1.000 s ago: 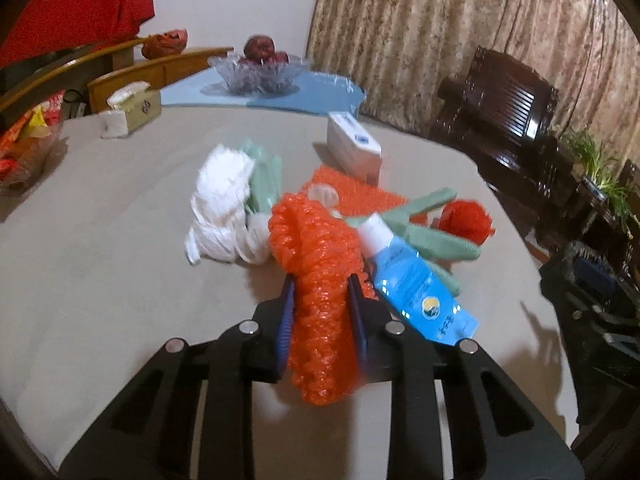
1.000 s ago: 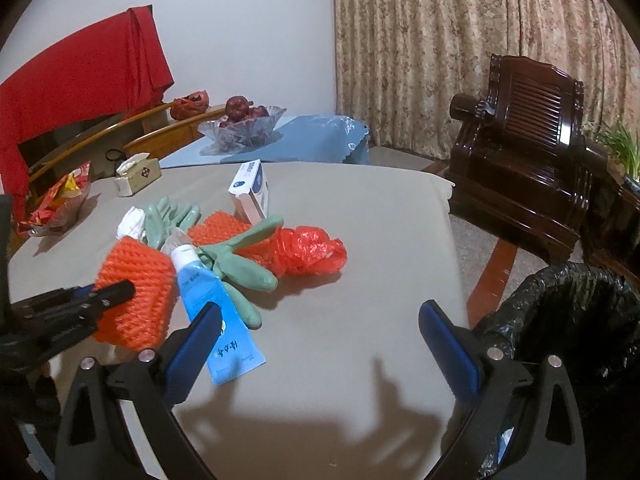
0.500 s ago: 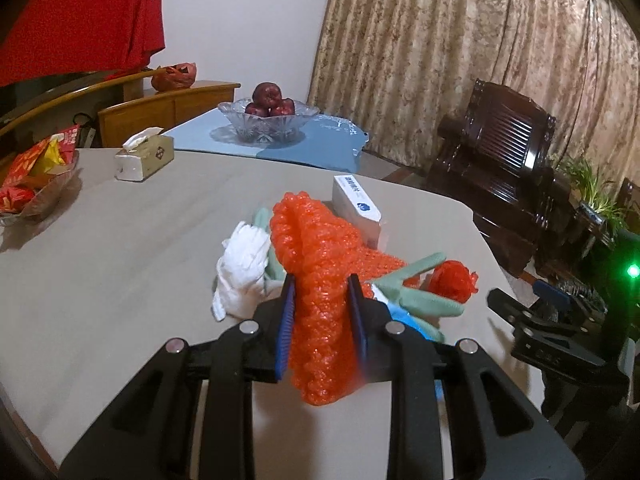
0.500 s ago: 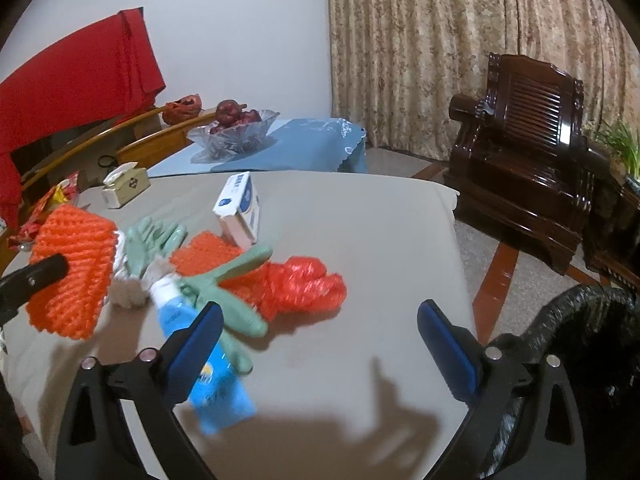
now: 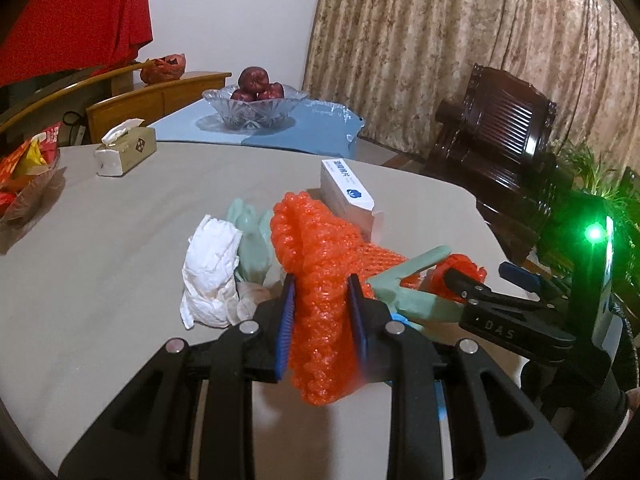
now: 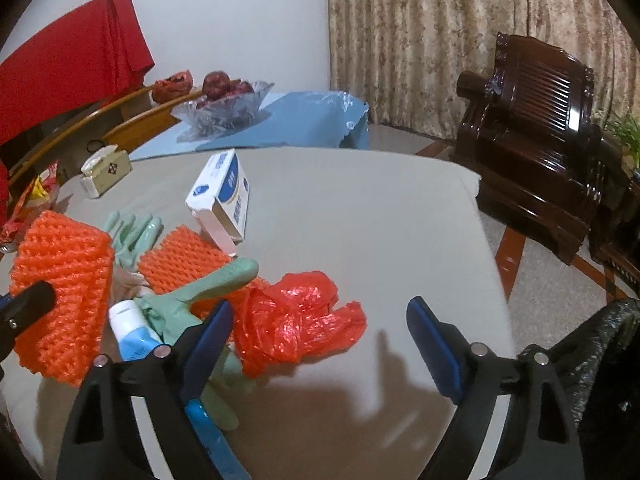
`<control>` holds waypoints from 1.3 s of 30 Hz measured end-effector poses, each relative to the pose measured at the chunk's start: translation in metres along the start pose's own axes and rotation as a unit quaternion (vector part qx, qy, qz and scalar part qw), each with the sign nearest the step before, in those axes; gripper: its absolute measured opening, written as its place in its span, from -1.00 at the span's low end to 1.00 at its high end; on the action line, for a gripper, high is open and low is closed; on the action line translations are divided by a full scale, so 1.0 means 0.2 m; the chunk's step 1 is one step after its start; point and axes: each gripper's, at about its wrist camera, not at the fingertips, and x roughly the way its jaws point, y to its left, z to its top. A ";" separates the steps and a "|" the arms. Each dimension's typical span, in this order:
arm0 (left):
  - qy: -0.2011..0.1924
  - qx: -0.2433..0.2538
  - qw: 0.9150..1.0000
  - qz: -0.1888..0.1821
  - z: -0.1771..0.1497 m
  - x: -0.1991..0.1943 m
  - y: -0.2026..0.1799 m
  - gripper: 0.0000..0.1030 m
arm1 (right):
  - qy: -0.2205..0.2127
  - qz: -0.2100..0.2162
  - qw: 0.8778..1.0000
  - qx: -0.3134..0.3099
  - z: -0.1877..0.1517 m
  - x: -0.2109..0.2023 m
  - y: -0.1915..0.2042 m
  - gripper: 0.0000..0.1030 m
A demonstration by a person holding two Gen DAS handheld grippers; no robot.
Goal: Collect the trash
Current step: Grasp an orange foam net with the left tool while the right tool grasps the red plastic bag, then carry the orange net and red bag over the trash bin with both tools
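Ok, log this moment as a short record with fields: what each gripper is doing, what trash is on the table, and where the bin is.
left gripper: shut on orange foam net, lifted off the table
right gripper: open, empty, above red plastic bag
table: second foam net, green gloves, blue tube, white tissue, white box
bin: black-lined bin, off the table's right edge
not trash: tissue box, fruit bowl
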 end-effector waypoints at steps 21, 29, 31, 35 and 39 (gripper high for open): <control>-0.026 0.021 0.999 -0.009 0.05 -0.11 -0.13 -0.52 | -0.041 0.054 0.998 0.015 0.03 -0.33 -0.08 -0.46; -0.042 0.033 0.998 -0.034 0.08 -0.21 -0.30 -0.52 | -0.075 0.060 0.995 0.015 0.03 -0.58 -0.13 -0.46; -0.046 0.037 0.997 -0.044 0.08 -0.24 -0.35 -0.52 | -0.084 0.059 0.995 0.014 0.02 -0.65 -0.15 -0.46; -0.053 0.048 0.996 -0.062 0.07 -0.30 -0.44 -0.52 | -0.098 0.055 0.993 0.020 -0.01 -0.77 -0.21 -0.46; -0.057 0.059 0.994 -0.078 0.05 -0.34 -0.53 -0.52 | -0.107 0.041 0.993 0.029 -0.05 -0.88 -0.28 -0.46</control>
